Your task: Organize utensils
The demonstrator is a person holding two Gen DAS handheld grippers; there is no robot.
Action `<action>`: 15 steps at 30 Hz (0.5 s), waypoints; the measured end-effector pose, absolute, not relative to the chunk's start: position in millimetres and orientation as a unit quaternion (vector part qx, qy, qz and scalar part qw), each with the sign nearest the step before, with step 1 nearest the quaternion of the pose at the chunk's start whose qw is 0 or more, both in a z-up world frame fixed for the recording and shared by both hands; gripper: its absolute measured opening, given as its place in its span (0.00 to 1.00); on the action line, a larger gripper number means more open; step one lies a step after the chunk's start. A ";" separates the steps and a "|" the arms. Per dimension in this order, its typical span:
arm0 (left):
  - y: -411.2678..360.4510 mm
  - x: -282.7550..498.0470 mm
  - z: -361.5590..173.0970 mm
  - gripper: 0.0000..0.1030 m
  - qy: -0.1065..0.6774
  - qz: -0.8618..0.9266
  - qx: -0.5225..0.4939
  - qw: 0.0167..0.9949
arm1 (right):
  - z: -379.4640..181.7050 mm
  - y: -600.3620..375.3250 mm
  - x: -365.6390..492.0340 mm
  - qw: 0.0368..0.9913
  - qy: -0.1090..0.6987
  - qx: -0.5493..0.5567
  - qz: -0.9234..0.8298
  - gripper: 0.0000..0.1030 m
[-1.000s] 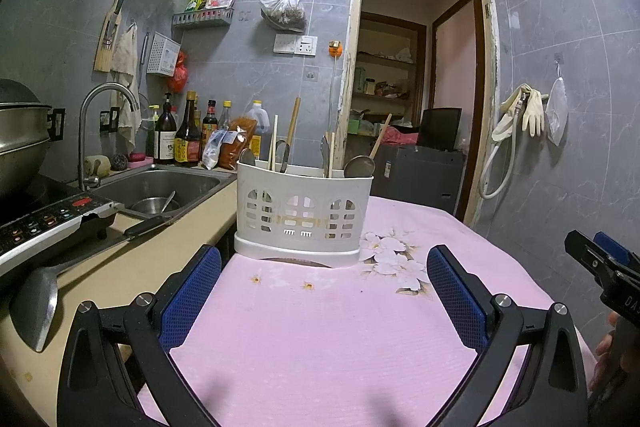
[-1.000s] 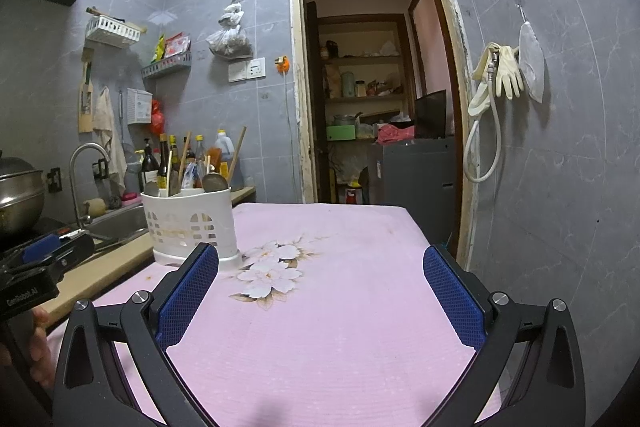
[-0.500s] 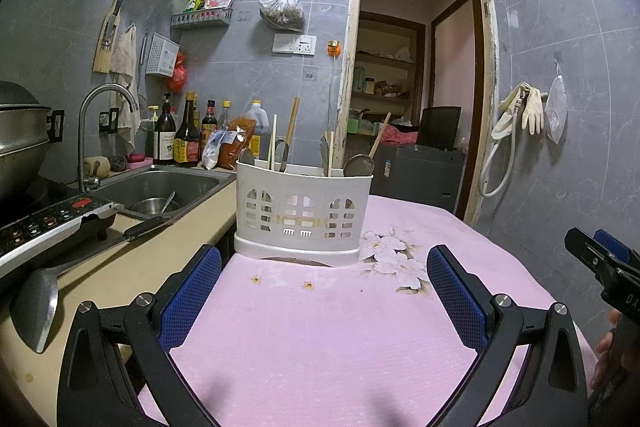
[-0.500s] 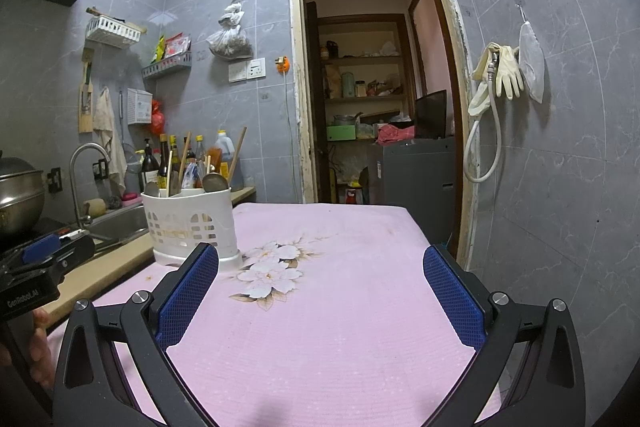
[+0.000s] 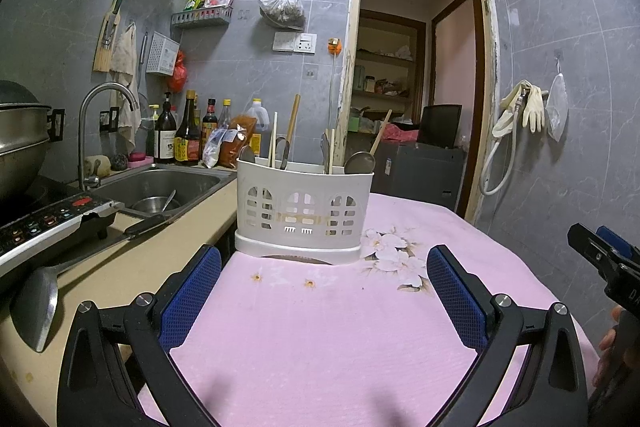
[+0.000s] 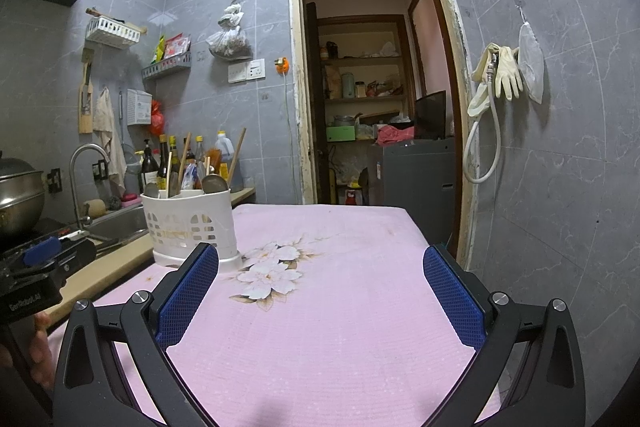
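A white slotted utensil holder [image 5: 304,211] stands on the pink flowered tablecloth [image 5: 320,327], holding chopsticks [image 5: 273,139], a wooden handle and metal spoons [image 5: 359,162]. It also shows in the right wrist view [image 6: 190,223] at the left. My left gripper [image 5: 320,299] is open and empty, a short way in front of the holder. My right gripper [image 6: 320,295] is open and empty over the cloth, to the right of the holder.
A metal ladle [image 5: 36,303] lies on the beige counter at the left. Behind it are an induction cooker [image 5: 44,223], a sink [image 5: 160,187] with a tap, and bottles [image 5: 188,135]. An open doorway [image 6: 372,107] is at the back.
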State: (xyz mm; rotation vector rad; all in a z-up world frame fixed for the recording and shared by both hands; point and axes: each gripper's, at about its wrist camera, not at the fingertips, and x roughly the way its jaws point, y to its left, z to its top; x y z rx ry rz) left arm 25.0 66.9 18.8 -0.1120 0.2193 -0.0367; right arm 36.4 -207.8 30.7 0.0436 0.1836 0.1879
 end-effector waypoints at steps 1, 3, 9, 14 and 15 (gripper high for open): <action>66.7 24.9 18.8 0.98 0.109 -0.018 -0.056 0.992 | 30.4 -207.7 36.8 0.991 0.092 0.022 0.094 1.00; 66.8 25.2 18.3 0.98 0.109 -0.018 -0.055 0.992 | 30.6 -207.6 36.5 0.991 0.092 0.021 0.094 1.00; 67.6 25.2 18.5 0.98 0.110 -0.018 -0.056 0.992 | 30.8 -206.6 35.9 0.991 0.094 0.021 0.093 1.00; 67.4 24.5 19.0 0.98 0.110 -0.017 -0.057 0.992 | 31.5 -205.9 36.3 0.991 0.093 0.020 0.093 1.00; 67.3 24.4 18.9 0.98 0.110 -0.016 -0.056 0.992 | 31.5 -205.9 36.2 0.991 0.093 0.020 0.094 1.00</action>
